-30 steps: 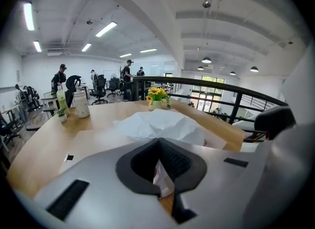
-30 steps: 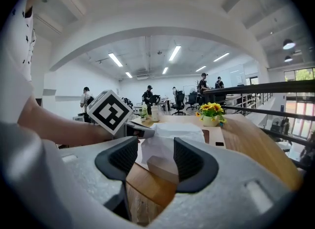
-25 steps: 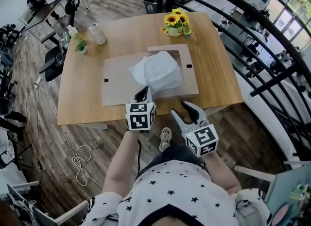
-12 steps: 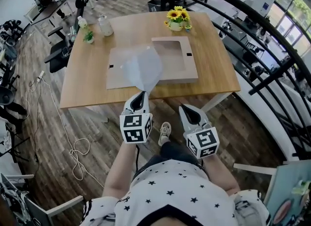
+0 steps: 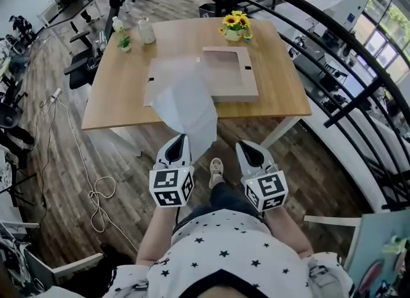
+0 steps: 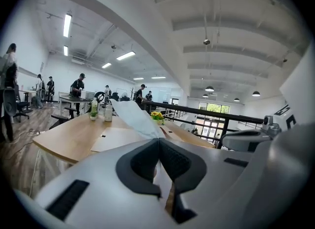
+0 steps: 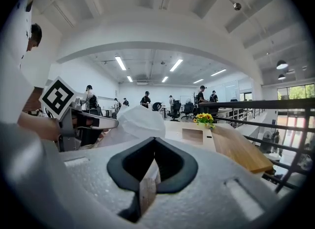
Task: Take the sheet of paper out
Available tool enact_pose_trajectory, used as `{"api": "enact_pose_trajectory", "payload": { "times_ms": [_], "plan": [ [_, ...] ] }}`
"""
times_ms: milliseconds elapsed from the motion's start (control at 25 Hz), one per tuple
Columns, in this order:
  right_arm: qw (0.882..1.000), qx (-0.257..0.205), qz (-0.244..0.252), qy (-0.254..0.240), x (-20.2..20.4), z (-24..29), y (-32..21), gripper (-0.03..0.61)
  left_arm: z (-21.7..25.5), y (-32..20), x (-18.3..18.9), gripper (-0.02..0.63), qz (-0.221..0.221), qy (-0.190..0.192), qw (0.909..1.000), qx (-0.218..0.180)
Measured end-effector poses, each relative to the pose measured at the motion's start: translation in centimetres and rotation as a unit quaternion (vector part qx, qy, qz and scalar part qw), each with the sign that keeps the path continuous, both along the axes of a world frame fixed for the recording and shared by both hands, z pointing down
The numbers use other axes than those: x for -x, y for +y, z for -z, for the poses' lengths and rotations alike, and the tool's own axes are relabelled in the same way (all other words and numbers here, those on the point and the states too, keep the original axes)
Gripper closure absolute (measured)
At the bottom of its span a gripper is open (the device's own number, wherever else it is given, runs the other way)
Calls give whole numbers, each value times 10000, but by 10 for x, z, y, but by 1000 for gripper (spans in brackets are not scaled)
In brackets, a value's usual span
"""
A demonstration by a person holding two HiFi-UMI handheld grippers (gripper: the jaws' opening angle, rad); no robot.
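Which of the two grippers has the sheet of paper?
The left gripper: its jaws are shut on a corner of the white sheet. The right gripper is shut with nothing in it.

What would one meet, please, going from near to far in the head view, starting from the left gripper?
left gripper → sheet of paper held in its fingers → cardboard box → sunflowers

Flowers [image 5: 233, 24] behind box [image 5: 230, 75] on table [image 5: 282, 82]
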State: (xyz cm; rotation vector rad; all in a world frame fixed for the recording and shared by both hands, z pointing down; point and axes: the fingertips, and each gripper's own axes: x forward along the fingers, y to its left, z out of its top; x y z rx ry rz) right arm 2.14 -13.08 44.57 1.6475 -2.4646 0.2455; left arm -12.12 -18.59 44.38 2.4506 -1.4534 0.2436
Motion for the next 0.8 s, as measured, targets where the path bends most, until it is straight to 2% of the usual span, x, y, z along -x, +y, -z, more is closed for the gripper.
{"api": "enact_pose_trajectory", "payload": {
  "times_ms": [320, 800],
  "plan": [
    [10000, -60, 34, -27, 3, 4, 20, 571, 2, 34, 12, 609, 90, 87, 9999, -2],
    [9999, -81, 99, 86, 3, 7, 23, 572, 13, 39, 11, 609, 89, 178, 9998, -64]
  ]
}}
